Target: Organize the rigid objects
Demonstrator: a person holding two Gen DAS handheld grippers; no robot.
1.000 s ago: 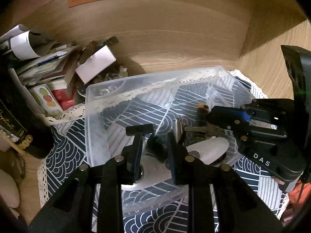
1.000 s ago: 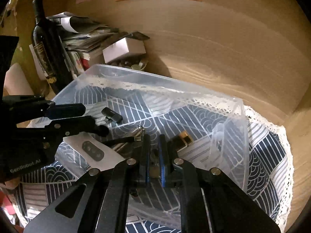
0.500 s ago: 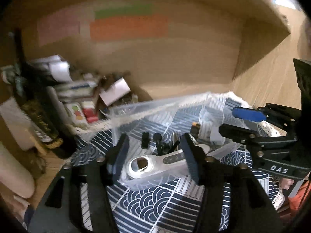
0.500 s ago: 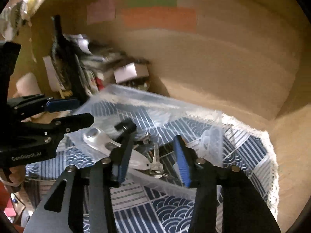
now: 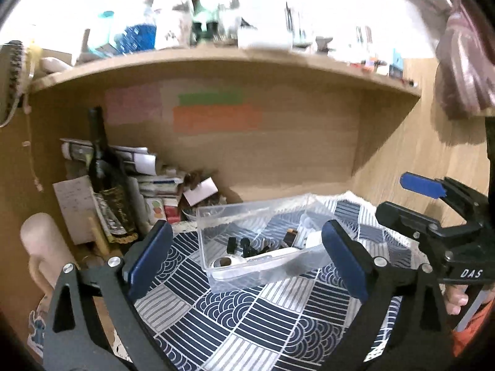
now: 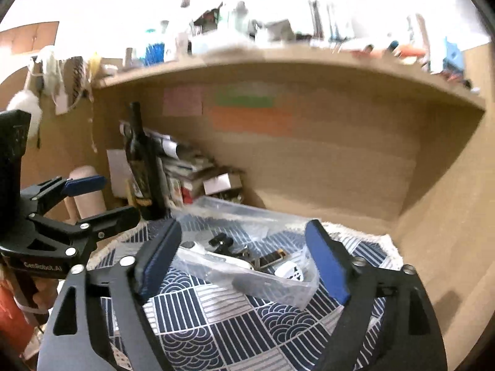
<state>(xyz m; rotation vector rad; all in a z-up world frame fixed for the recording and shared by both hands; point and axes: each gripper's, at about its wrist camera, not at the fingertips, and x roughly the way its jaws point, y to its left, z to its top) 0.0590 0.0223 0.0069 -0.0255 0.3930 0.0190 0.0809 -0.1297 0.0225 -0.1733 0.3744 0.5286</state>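
Wooden desk alcove (image 5: 278, 160) surrounds us, its back panel carrying pink, green and orange paper notes (image 5: 216, 119), and an upper shelf (image 5: 216, 58) above it is crowded with blurred things we cannot name. Under everything lies a navy-and-white patterned cloth (image 5: 247, 318) with a lace edge. In the left corner a dark wine bottle (image 5: 103, 173) stands upright beside a leaning heap of papers and boxes (image 5: 154, 182).

On the cloth sits a clear plastic bin (image 5: 216, 216), and in the left wrist view it lies beyond and between the spread fingers of our left gripper (image 5: 244, 259), apart from them. That gripper is wide open and grips nothing. Our right gripper (image 6: 244, 256) is likewise spread wide and empty, with the bin (image 6: 278, 290) ahead of it and framed by its blue pads (image 6: 328, 266).

Inside the bin lies a long white tool with a round hole at one end (image 5: 244, 261), stretched along the near wall. Behind it are small dark pieces (image 5: 244, 245) and a little black-and-gold block (image 5: 290, 235); in the right wrist view a white perforated piece (image 6: 290, 272) lies at the bin's right end. What these small things are, we cannot tell through the hazy plastic.

Each gripper shows in the other's view, at the frame edge, partly cut off.
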